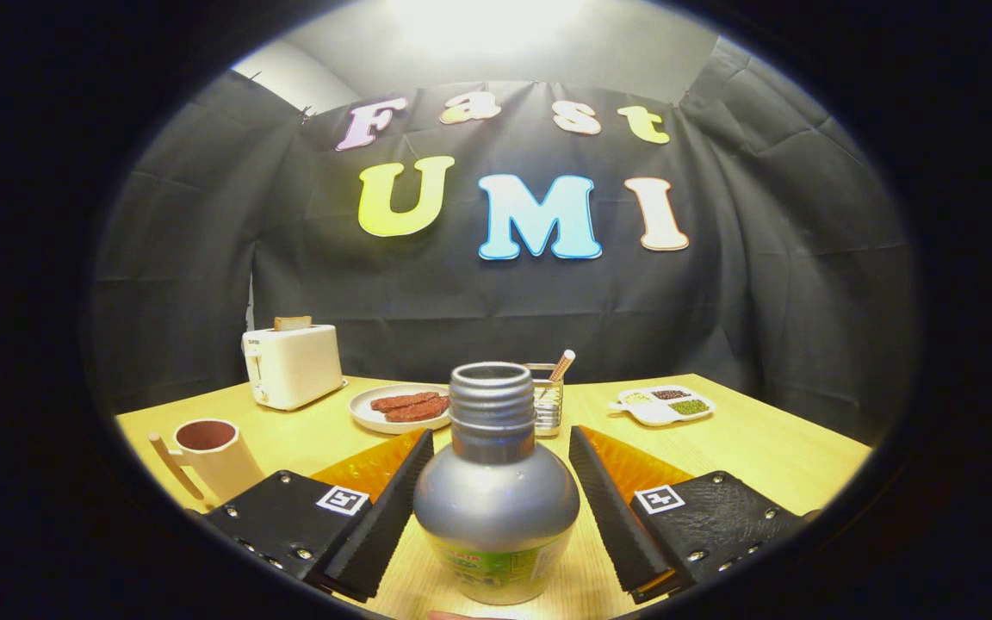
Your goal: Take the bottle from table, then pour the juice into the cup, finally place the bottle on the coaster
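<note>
The table [746, 448] is a light wood-grain surface that carries every item in the scene and runs back to the black cloth wall [806, 284].

The gripper [500, 499] sits low over the near part of the table. Its two fingers are spread apart in an open position, one on each side of the bottle. The left finger [380, 525] lies close along the bottle's body; contact cannot be confirmed. The right finger [616, 517] stands apart from the bottle, with a strip of table visible between them. The bottle is not clamped.

The bottle [496, 499] stands upright on the table between the fingers. It has a grey, rounded body, a threaded neck with no cap, and a label near its base.

The toaster [292, 365] stands at the far left of the table, with a slice of bread [292, 323] protruding from its top.

The cup [213, 461] stands on the table to the left of the left finger, apart from it. It has a handle and a dark interior.

The plate [375, 416] lies beyond the fingers, right of the toaster, and holds reddish-brown strips of food.

The divided dish [662, 405] lies at the far right and holds small portions of different colours.

The wire holder [548, 405] stands directly behind the bottle's neck, with a stick-like utensil leaning out of it.
</note>
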### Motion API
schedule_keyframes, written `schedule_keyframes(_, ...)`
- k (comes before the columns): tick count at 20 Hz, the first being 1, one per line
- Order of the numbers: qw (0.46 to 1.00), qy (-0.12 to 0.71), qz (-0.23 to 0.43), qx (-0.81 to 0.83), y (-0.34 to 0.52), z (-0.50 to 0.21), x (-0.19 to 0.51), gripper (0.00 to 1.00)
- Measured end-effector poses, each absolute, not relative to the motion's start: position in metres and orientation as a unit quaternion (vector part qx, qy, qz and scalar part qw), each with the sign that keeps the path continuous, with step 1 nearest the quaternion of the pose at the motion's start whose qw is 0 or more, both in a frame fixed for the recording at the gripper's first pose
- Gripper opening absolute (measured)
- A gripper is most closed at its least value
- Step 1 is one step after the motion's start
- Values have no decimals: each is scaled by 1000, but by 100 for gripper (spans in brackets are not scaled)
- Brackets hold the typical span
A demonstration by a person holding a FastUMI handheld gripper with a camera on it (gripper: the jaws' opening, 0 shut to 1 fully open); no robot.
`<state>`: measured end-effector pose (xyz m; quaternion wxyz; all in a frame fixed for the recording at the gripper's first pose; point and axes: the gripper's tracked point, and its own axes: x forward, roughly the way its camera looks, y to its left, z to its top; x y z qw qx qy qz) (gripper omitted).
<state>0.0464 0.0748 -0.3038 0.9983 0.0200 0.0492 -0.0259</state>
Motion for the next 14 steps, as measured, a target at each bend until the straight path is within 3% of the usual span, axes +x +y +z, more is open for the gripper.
schedule_keyframes(4, 998, 58, -30, 20, 75, -317, 50, 96)
schedule_keyframes(9, 996, 67, -55, 26, 68, -322, 52, 84)
schedule_keyframes(14, 995, 73, -62, -38, 79, -309, 58, 83)
